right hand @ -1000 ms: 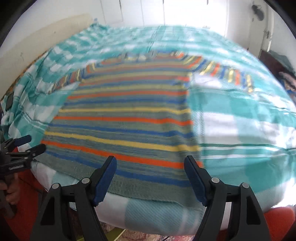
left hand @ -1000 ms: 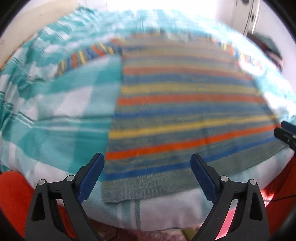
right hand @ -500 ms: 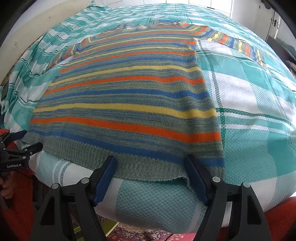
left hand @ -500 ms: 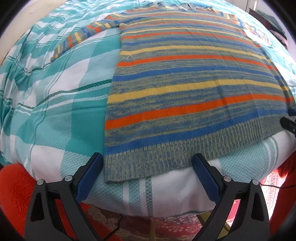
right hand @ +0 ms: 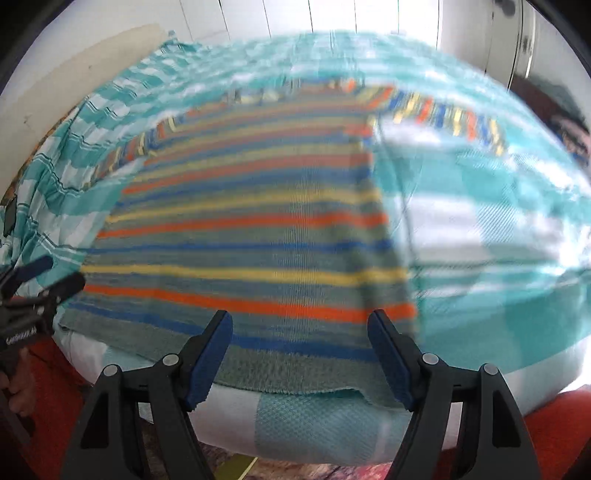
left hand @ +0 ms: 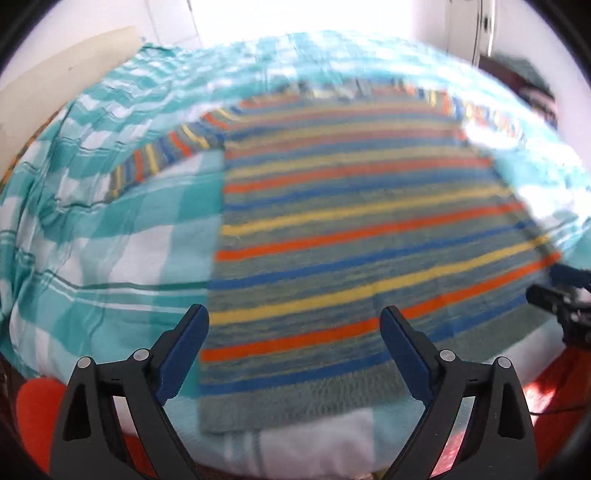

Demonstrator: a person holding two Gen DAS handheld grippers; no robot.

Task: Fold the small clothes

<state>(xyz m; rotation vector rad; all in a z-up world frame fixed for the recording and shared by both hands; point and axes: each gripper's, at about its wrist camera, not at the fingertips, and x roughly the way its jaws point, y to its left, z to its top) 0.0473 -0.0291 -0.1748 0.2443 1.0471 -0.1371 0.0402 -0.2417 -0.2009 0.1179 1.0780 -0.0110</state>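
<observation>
A striped knit sweater (left hand: 351,240) in orange, yellow, blue and grey-green lies flat on the bed, hem toward me, sleeves (left hand: 166,158) spread to both sides. My left gripper (left hand: 293,347) hangs open above the hem's left part, nothing between its fingers. In the right wrist view the same sweater (right hand: 251,236) fills the middle, and my right gripper (right hand: 299,350) stands open over the hem's right part, holding nothing. Each gripper shows at the edge of the other's view: the right gripper (left hand: 557,288) and the left gripper (right hand: 40,280). Both views are blurred.
A teal and white checked bedspread (left hand: 110,236) covers the bed, whose front edge (right hand: 295,424) curves just below the hem. Orange cloth (right hand: 554,424) of a person's clothing shows low in both views. White walls and doors (right hand: 388,22) stand behind the bed.
Both views pulled close over the hem half a second ago and have now drawn back and tilted up, so the whole sweater and far wall show again. Both grippers stayed open.
</observation>
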